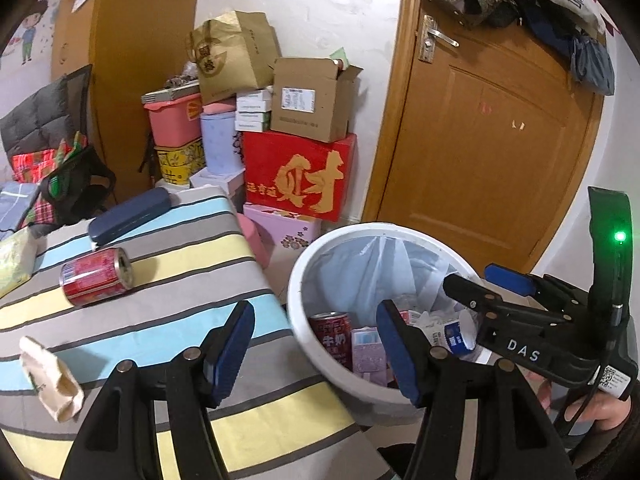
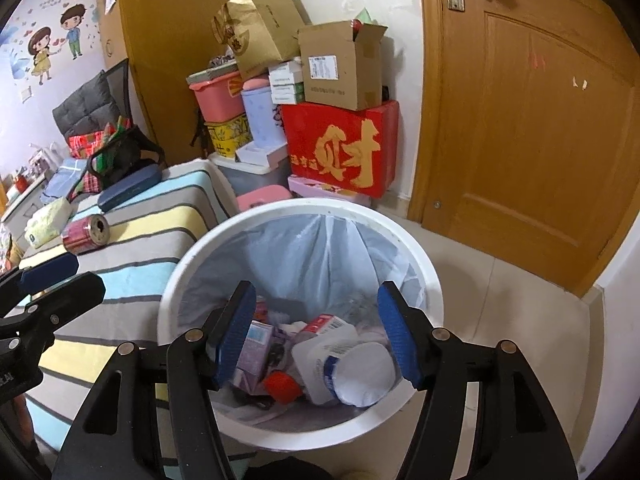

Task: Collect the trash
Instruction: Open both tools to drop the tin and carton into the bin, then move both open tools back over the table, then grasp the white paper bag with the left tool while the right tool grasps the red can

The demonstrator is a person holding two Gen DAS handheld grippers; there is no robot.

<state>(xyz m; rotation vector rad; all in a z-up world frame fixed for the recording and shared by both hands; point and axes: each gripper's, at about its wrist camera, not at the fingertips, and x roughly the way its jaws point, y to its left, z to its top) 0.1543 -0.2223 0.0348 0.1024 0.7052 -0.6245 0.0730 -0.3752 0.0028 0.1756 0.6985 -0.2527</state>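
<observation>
Both claws, left (image 1: 316, 354) and right (image 2: 318, 338), gape wide, holding nothing. The can (image 1: 96, 276) on the bed (image 1: 192, 240) could roll away if nudged.

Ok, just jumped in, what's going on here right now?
A person is clearing trash off the striped bed into the white bin. The right gripper hangs open over the bin, with a white cup lying inside. The left gripper is open and empty too. A red can and a crumpled paper are still on the bed.
</observation>
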